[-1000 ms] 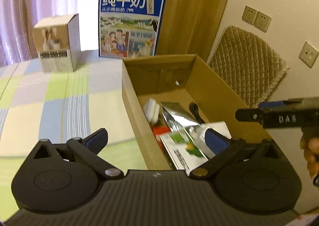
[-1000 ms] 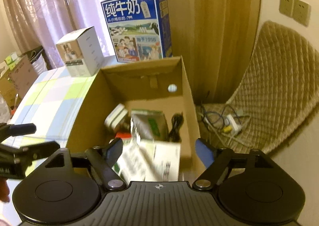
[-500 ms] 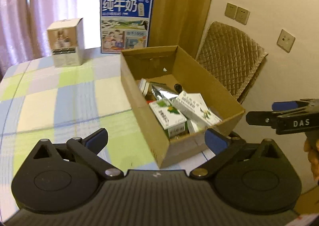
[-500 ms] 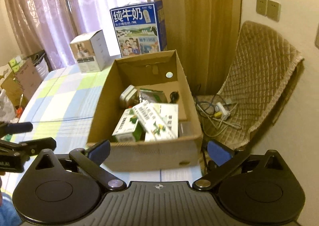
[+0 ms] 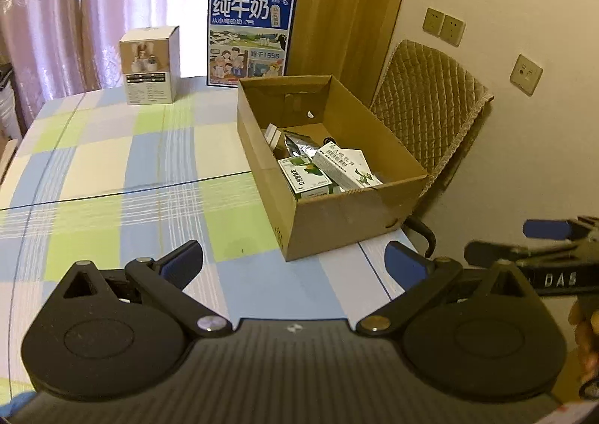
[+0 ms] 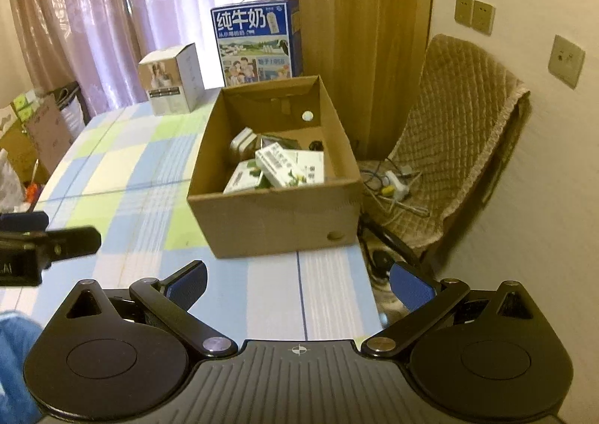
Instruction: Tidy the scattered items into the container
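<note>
Cardboard box [image 5: 348, 214]: I see it standing on the checked counter [image 5: 112, 169], near the right edge.
Contents: green-and-white cartons [image 5: 307, 176], a silver pouch [image 5: 295, 145] and other small items lie inside.
Left tongs [image 5: 294, 265]: I hold them spread wide, gripping nothing, short of the box.
Right tongs [image 6: 299, 279]: likewise wide apart and empty.
Behind: milk carton [image 5: 249, 40], small white box [image 5: 149, 66].
Right: quilted chair [image 5: 430, 113].

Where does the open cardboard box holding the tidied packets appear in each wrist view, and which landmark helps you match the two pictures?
Left wrist: the cardboard box sits right of centre, at the table's right edge.
Right wrist: the cardboard box sits near the centre, above the open fingers.
Shared landmark: the blue milk carton stands just behind the box in both.
</note>
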A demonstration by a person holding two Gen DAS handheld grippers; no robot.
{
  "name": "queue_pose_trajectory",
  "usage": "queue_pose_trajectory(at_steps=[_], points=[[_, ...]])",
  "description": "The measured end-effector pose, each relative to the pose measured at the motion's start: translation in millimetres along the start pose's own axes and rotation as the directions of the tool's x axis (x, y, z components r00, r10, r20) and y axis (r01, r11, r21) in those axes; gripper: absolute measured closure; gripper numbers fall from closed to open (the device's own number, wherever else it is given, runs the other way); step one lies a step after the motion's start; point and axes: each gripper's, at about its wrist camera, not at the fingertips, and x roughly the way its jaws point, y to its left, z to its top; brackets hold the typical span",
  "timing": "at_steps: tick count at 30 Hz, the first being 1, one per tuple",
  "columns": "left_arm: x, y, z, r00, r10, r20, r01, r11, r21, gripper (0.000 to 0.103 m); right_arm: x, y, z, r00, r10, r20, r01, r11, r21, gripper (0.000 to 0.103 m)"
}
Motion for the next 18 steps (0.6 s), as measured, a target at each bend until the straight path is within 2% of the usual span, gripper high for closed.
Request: queue_pose_trajectory(at_steps=[8, 18], points=[[-20.7, -12.5, -11.3, 1.000, -0.019, 0.007, 0.019, 1.000, -0.019, 0.001, -22.7, 2.6, -12.6, 1.000, 0.000, 0.004, 0.000, 1.000, 0.019, 0.002], [-21.6, -15.1, -18.6, 1.000, 0.003, -0.006, -0.003, 1.000, -0.026, 0.001, -34.1, 14.3, -16.8, 1.000, 0.016, 0.022, -0.015, 1.000, -0.014, 0.002]])
